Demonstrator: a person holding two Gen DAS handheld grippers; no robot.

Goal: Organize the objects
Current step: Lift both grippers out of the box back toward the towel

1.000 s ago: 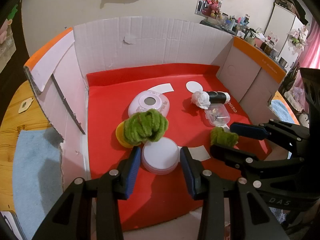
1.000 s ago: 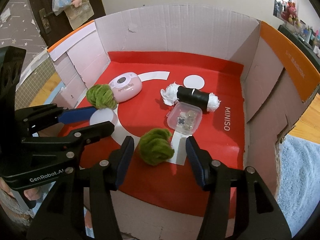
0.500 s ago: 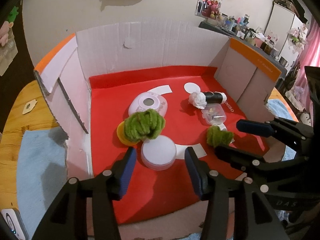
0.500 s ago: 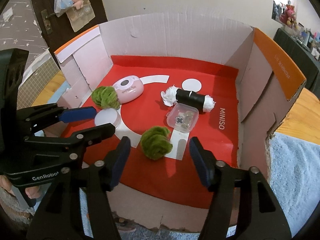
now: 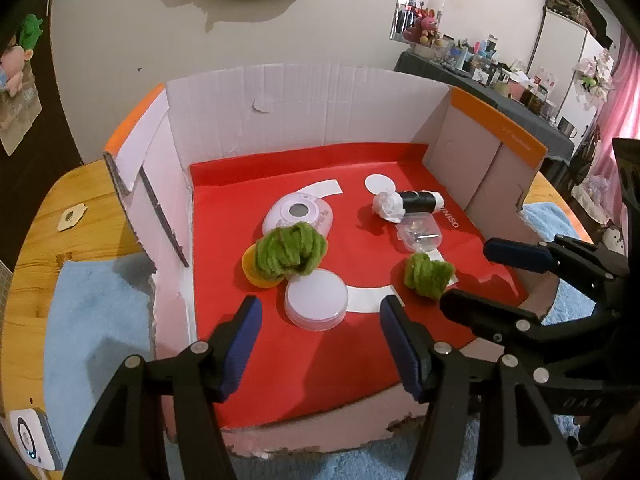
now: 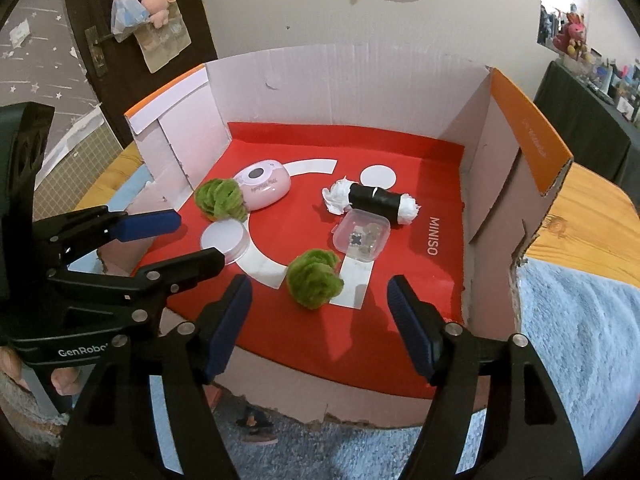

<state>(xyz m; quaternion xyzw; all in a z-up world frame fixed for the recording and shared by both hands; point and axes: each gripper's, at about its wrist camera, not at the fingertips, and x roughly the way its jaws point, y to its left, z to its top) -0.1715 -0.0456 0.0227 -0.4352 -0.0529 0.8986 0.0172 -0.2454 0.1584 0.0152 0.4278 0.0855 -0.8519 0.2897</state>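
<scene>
An open cardboard box [image 5: 304,108] with a red floor holds the objects. A white round lid [image 5: 316,298] lies flat just beyond my left gripper [image 5: 320,320], whose jaws are opening with nothing pressed between them. Behind the lid, a big green fuzzy bundle [image 5: 290,250] rests on a yellow cup [image 5: 252,270], in front of a pink device [image 5: 298,214]. A smaller green bundle [image 6: 314,278] lies just ahead of my right gripper [image 6: 319,292]; those jaws are opening too and touch nothing. A clear plastic case [image 6: 362,236] and a black roll with white ends [image 6: 376,200] sit further back.
The box walls [image 6: 492,184] with orange flaps enclose three sides, and the torn front edge is low. Around the box lie a wooden table [image 5: 44,216] and a blue towel [image 5: 92,320]. A small white device [image 5: 32,440] lies at the left. The two grippers stand close together.
Both grippers have drawn back and slightly up from the box floor while their jaws widened. The white lid and the small green bundle stay where they lay.
</scene>
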